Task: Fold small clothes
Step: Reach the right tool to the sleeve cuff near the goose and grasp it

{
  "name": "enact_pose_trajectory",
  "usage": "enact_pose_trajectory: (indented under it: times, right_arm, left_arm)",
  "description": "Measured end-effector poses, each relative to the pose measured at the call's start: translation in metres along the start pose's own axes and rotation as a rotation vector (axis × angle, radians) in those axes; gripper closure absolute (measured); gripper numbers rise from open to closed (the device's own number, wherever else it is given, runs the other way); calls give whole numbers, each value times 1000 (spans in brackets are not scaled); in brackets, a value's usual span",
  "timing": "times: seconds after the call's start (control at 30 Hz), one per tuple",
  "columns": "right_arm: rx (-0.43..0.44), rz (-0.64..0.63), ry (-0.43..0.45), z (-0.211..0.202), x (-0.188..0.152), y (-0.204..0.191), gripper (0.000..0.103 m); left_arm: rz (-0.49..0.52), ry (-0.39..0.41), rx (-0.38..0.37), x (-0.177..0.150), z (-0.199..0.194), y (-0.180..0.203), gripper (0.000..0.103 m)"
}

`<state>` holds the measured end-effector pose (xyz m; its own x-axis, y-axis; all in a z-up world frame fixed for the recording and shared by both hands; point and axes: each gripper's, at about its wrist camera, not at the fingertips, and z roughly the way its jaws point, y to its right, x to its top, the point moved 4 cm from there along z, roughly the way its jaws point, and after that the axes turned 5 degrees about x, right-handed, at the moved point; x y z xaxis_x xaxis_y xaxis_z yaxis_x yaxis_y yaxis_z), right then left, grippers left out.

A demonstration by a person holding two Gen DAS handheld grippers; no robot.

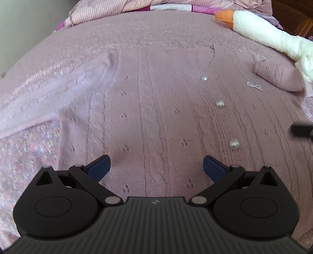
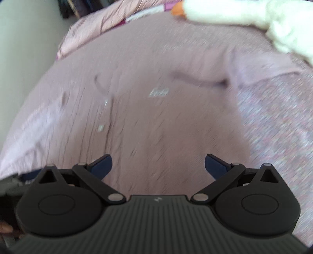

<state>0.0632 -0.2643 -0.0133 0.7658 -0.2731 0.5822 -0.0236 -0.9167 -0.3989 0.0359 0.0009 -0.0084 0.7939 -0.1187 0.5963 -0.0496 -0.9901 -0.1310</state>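
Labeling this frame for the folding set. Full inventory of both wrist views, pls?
cardigan: 1, dusty pink knit, spread flat on the bed, front up, under both grippers
buttons: 3 visible, pearly, in a line down the cardigan front
sleeve: 1, pink, folded in at the far right beside the goose
emblem: 1, small silvery, on the chest near that sleeve
bedspread: 1, pink speckled, under the cardigan
quilt: 1, pink check, bunched at the far edge
goose: 1 plush, white with orange beak, far right of the bed
left gripper: 1, black with blue pads, open, holds nothing
right gripper: 1, same build, open, holds nothing; view blurred
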Motion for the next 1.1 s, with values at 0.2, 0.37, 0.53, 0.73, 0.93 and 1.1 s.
enact_pose_trajectory:
  times: [0.2, 0.37, 0.53, 0.73, 0.93, 1.1]
  right_arm:
    - [-110, 70, 121, -19, 48, 60, 0]
    - [-156, 178, 201, -18, 80, 116, 0]
    - [-248, 230, 253, 0, 110, 162, 0]
    - [-369, 262, 217, 39, 126, 207, 0]
    - [-399, 202, 203, 63, 126, 205, 0]
    - [-390, 138, 243, 68, 128, 191, 23]
  left_arm:
    - [-35, 9, 4, 12, -5, -5, 0]
    - [-76, -7, 15, 20, -1, -10, 0]
    - [-101, -23, 26, 22, 3, -13, 0]
    - [-106, -38, 58, 23, 10, -17, 0]
    - [-100, -61, 82, 20, 18, -19, 0]
    - [-98, -66, 83, 19, 23, -16, 0]
